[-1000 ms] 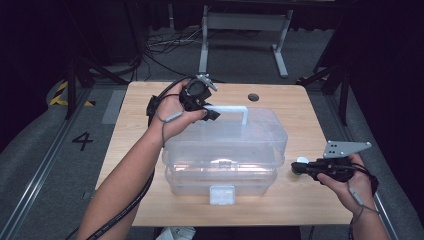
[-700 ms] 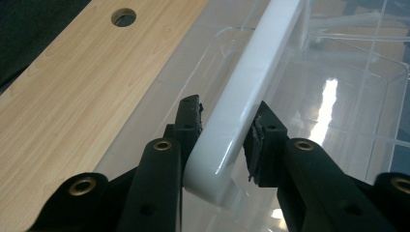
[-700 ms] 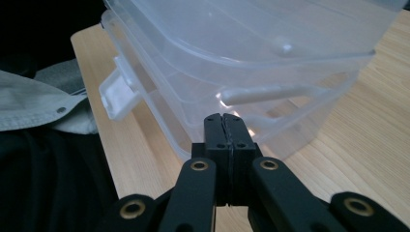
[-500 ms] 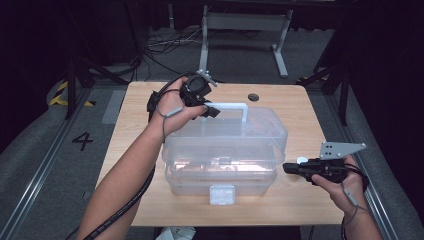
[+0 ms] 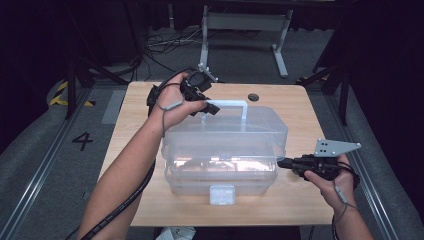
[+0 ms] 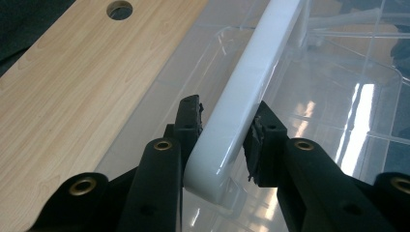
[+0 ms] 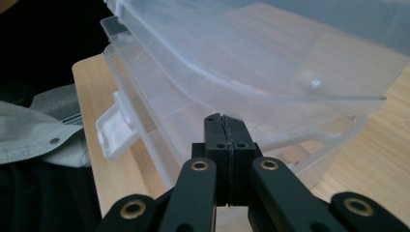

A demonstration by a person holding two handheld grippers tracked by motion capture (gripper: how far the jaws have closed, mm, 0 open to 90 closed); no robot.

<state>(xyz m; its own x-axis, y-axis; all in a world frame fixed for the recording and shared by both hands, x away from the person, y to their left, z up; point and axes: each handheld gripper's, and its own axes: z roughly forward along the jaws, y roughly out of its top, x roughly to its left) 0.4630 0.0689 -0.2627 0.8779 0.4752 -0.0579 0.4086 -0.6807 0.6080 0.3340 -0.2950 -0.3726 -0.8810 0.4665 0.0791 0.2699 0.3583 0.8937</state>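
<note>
A clear plastic box with a white handle on its lid stands in the middle of the wooden table. My left gripper is at the handle's left end. In the left gripper view its jaws are shut on the handle, with a pad pressing each side just above the handle's bend, so the left gripper grips it. My right gripper lies level at the box's right side. There its jaws are shut and hold nothing, and the right gripper points its tips at the seam under the lid's rim of the box.
A white latch sits on the box's front wall, seen side-on as the latch in the right gripper view. A round hole is in the table behind the box. Bare wood lies left and right of the box. Cables trail off the table's front edge.
My right gripper has edged left, up to the box's right side. The left gripper has stayed on the handle and the box has not shifted.
</note>
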